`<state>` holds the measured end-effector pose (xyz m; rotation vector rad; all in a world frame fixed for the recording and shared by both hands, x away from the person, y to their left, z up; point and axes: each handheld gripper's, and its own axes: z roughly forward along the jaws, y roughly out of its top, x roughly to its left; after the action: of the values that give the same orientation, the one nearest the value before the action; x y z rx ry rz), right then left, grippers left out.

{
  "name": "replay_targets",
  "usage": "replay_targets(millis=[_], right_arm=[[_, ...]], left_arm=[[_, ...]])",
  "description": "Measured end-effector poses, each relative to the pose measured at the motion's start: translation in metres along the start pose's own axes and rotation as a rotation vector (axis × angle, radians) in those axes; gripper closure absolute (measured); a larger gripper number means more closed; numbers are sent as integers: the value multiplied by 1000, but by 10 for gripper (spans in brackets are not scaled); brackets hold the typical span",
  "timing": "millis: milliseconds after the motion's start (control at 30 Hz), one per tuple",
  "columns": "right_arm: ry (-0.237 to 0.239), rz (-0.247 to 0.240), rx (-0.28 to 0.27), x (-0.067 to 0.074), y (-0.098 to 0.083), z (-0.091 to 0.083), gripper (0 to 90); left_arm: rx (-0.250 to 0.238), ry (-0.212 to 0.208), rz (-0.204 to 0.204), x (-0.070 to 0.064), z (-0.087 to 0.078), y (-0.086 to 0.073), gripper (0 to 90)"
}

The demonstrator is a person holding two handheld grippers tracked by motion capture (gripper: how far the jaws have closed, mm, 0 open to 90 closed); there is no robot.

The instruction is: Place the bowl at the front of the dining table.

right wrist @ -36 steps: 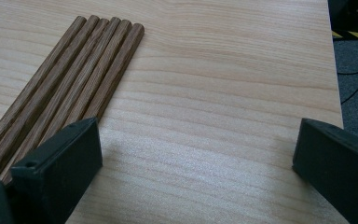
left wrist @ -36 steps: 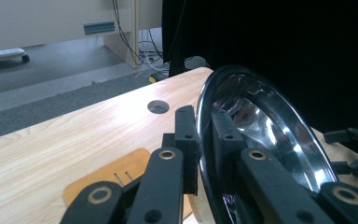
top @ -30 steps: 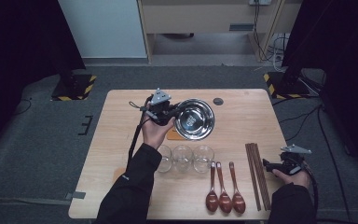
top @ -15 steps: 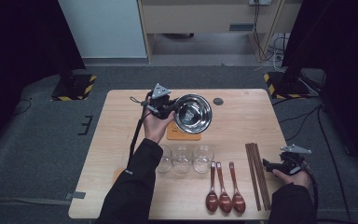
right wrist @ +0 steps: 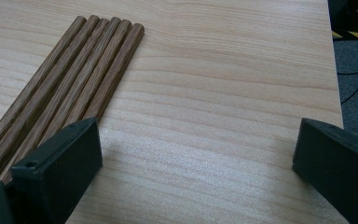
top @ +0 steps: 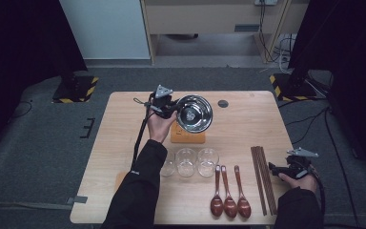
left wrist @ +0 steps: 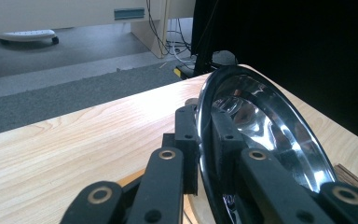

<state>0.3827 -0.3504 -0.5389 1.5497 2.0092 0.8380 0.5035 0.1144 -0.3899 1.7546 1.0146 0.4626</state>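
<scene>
My left gripper (top: 170, 109) is shut on the rim of a shiny steel bowl (top: 195, 113), which it holds tilted on edge above the table's middle. In the left gripper view the jaws pinch the bowl's rim (left wrist: 204, 135) from both sides, the bowl's inside facing right. Under the bowl lies an orange square mat (top: 187, 135). My right gripper (top: 277, 170) rests open at the table's front right, just right of a row of wooden chopsticks (top: 262, 176). In the right gripper view the chopsticks (right wrist: 70, 88) lie by the left jaw and bare wood shows between the jaws.
Three clear glasses (top: 186, 162) stand in a row at the table's front centre. Three brown wooden spoons (top: 229, 193) lie in front of them. A small dark disc (top: 223, 103) sits near the far edge of the table (top: 124, 124). Grey carpet surrounds the table.
The left gripper has lifted the bowl and tipped it up onto its edge, uncovering the orange mat. The right gripper has stayed still.
</scene>
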Motion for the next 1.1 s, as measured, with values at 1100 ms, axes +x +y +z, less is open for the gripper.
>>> replay_targets(millis=[1100], right_arm=[[0,0,0,0,0,0,12]], left_arm=[[101,54,-28,17,51,-21,828]])
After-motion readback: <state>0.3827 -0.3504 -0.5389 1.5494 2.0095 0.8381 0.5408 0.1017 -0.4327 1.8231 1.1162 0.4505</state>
